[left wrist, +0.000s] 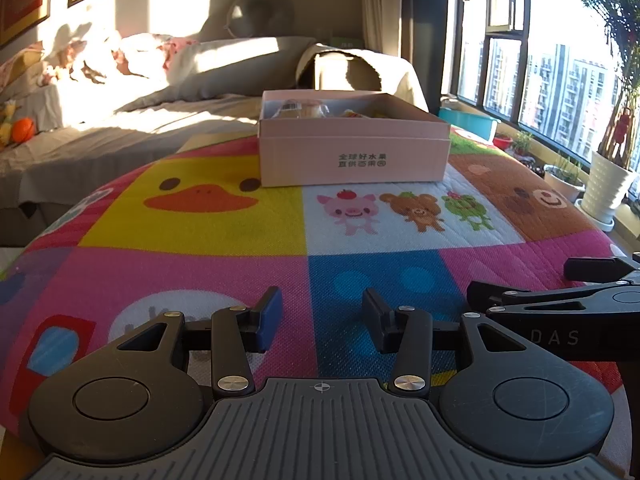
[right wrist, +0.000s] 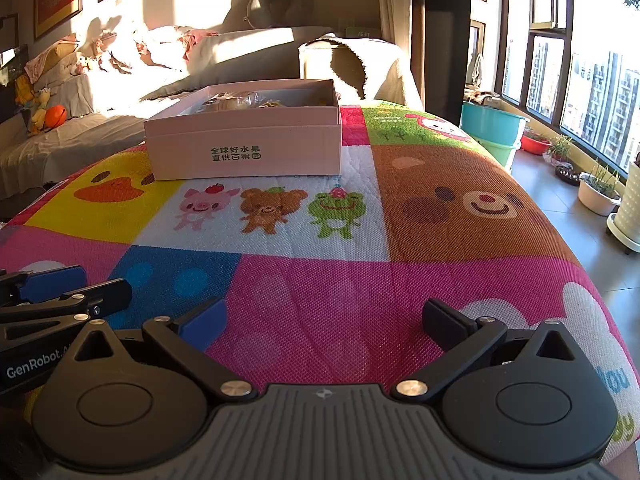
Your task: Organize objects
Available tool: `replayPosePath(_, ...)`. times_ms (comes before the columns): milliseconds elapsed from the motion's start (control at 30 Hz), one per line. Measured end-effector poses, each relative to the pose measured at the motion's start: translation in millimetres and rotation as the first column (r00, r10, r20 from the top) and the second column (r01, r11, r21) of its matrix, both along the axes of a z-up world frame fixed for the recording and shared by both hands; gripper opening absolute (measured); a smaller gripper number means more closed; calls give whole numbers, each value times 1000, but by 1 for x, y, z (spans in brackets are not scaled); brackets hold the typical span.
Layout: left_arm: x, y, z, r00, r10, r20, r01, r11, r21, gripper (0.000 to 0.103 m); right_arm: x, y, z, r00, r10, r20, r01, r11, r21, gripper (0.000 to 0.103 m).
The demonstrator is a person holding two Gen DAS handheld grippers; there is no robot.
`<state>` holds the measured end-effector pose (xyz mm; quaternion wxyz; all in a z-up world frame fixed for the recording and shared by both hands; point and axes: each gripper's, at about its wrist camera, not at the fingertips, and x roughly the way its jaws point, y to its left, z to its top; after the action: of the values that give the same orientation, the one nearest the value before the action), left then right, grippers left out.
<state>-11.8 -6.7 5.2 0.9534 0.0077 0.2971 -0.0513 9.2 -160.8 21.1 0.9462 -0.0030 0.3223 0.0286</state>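
Jaws of both grippers parted and empty, pink box long side facing them across mat

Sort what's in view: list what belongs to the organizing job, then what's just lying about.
Job:
pink box, open, on the cartoon mat
items inside the box, hard to identify
left gripper, open, empty
right gripper, open, empty

Lying about:
orange ball
teal tub
potted plants
sofa

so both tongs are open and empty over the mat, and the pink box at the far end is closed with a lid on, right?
Not quite. The pink box has no lid on: it is open, with items showing inside, as the left wrist view shows. The rest holds: left tongs and right tongs are open and empty over the mat.
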Motion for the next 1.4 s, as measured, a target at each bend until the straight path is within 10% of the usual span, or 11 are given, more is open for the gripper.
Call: replayPosePath(1400,1,1,1,1000,2,-2,-2,1000,0,49,0,0,0,1000,0,0,0,1000,1,103)
